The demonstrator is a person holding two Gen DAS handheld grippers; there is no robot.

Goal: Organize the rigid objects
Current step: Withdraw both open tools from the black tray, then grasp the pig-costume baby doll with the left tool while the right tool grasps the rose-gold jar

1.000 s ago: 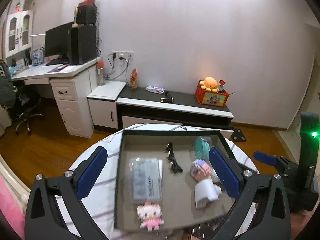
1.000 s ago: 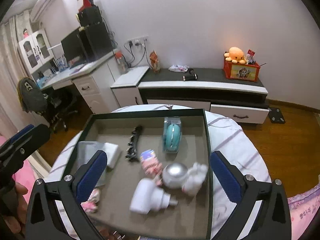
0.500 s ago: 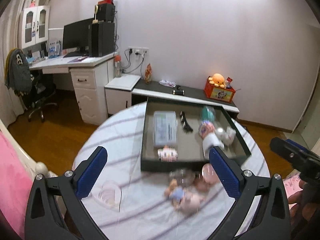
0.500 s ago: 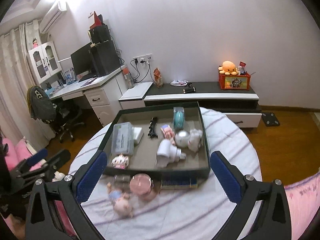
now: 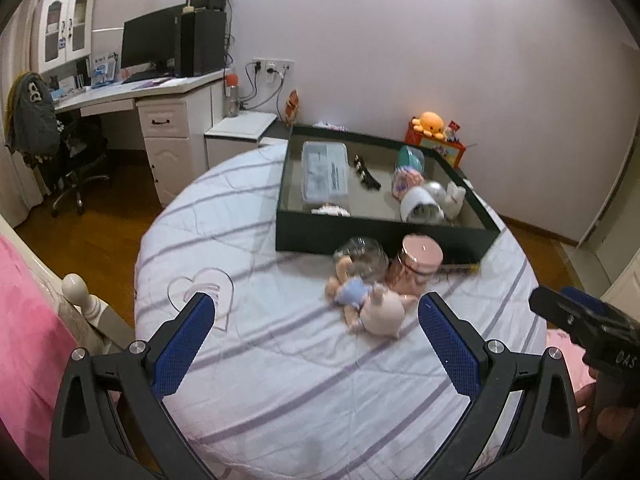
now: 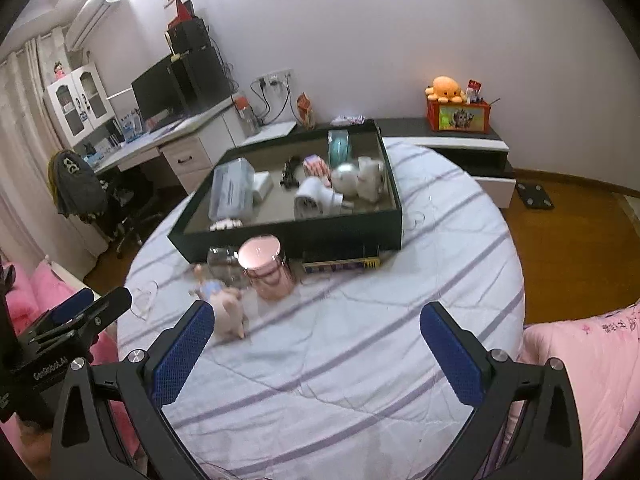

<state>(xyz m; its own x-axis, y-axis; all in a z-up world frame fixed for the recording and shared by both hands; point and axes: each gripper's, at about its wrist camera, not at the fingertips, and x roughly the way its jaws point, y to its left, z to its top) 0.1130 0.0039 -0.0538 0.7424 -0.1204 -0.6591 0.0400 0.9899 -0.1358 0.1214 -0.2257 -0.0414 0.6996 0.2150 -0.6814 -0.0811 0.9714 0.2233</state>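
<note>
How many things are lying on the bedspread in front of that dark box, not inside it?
5 that I can make out: a clear jar, a pink-lidded jar, a small doll, a pink pig toy, and a flat bar against the dark box. More may hide behind them.

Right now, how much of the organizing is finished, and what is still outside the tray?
Done: the dark tray already holds a clear plastic case, a black hair clip and a teal capsule, among others.
In hand: nothing; the left gripper and right gripper are open and empty.
Left: the pink-lidded jar, clear jar, small doll, pink pig figure and flat bar remain on the table.
</note>
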